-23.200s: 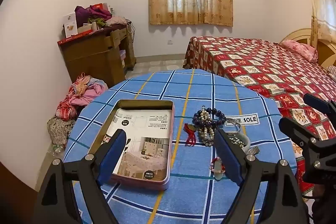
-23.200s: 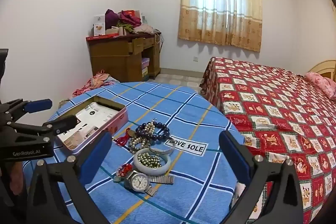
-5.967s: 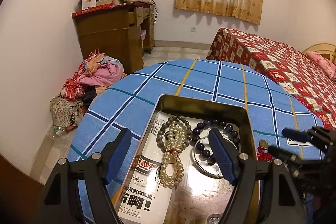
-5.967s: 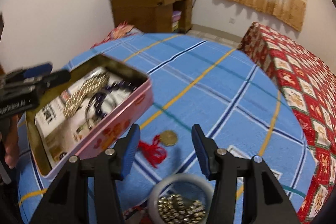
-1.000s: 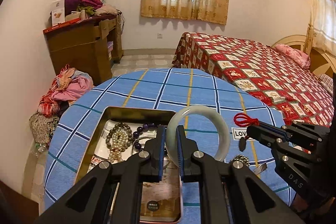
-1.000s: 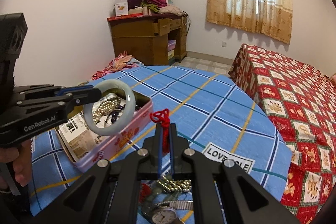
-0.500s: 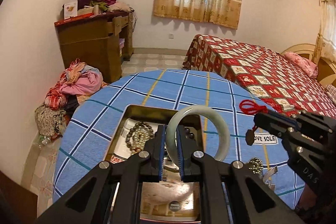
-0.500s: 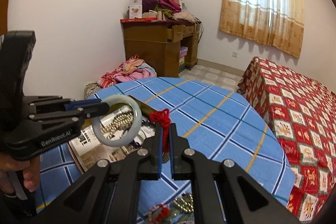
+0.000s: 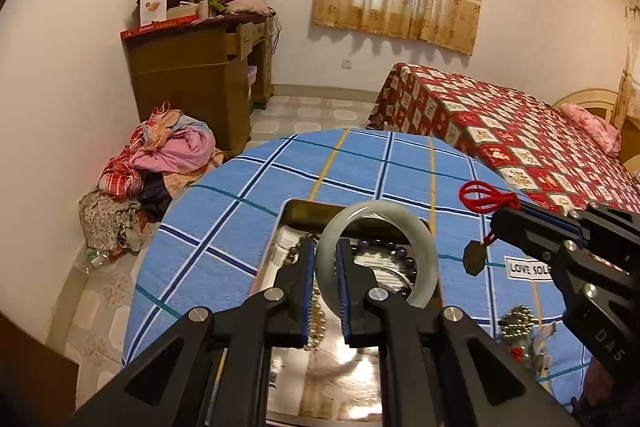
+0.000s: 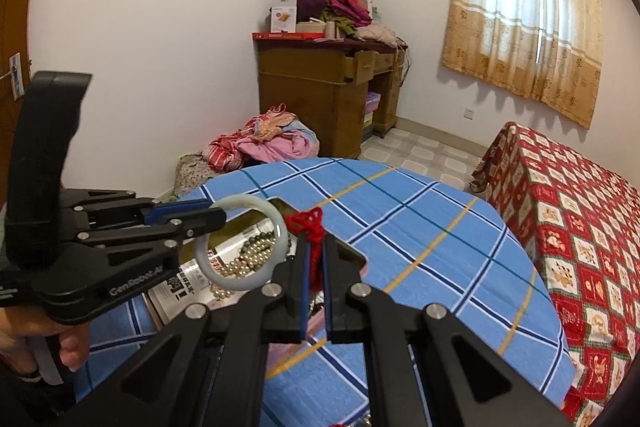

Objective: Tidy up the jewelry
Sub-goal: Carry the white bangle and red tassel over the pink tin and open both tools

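With left claw (image 9: 323,269) clamped on bangle (image 9: 416,247) and right claw (image 10: 315,263) pinching charm (image 10: 307,221), lower both gently into tin (image 9: 316,209) toward twelve o'clock.

Left gripper (image 9: 323,259) is raised, jaws clamped. Right gripper (image 10: 315,259) is raised alongside, jaws likewise clamped.
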`<state>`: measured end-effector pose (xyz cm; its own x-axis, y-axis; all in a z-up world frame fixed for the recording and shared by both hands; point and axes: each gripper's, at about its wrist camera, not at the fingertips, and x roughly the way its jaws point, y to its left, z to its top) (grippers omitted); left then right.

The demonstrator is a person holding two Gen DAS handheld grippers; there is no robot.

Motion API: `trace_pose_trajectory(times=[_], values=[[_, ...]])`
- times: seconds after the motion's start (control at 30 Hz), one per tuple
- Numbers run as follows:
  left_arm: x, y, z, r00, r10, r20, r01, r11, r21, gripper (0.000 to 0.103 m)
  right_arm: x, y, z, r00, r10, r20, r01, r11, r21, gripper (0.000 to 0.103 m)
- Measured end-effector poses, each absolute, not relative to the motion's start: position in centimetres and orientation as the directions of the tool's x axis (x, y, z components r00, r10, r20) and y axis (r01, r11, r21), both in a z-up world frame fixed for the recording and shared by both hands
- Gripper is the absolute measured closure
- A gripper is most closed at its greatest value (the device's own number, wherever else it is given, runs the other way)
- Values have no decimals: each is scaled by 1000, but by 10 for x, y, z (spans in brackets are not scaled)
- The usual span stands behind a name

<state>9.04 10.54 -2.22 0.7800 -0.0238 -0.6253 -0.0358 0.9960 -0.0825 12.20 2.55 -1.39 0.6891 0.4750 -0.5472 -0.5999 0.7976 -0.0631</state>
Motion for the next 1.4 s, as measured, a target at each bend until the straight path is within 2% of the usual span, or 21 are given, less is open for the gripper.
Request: trace_pose_trajectory(times=[0.43, 1.4], values=[[114, 130, -48, 730, 10, -683, -85, 994, -76, 93, 134, 48, -36, 642, 480, -598, -623, 781, -42, 96], [127, 121, -76, 669, 51, -742, -69, 998, 6, 93, 138, 59, -75, 587, 445, -676, -617, 787, -17, 96]])
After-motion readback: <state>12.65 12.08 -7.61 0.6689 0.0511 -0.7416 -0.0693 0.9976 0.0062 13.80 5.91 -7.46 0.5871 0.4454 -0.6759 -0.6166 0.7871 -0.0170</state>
